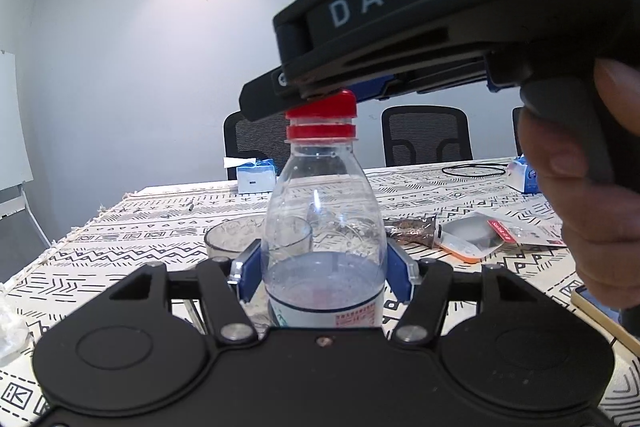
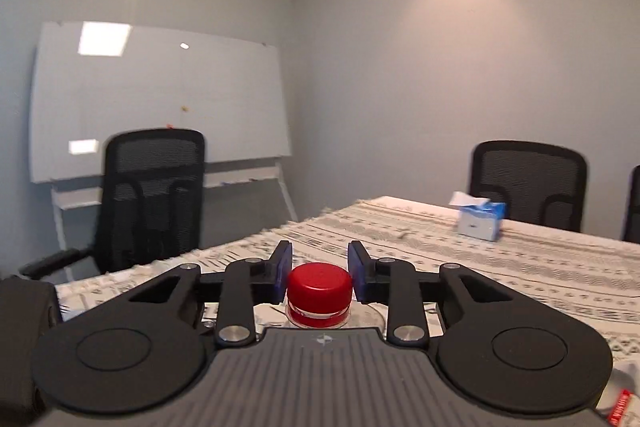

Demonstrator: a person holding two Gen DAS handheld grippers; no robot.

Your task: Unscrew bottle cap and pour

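Note:
A clear plastic bottle, partly filled with water, stands upright on the patterned tablecloth. My left gripper is shut on its body, one blue pad on each side. A red cap sits on the neck. My right gripper comes in from the upper right, held by a hand, and covers the cap's top. In the right wrist view the red cap lies between the blue pads, which press on its two sides; the right gripper is shut on it.
A clear glass bowl stands just behind the bottle on the left. Snack packets and a phone lie to the right. A tissue box sits at the far edge. Black chairs and a whiteboard lie beyond.

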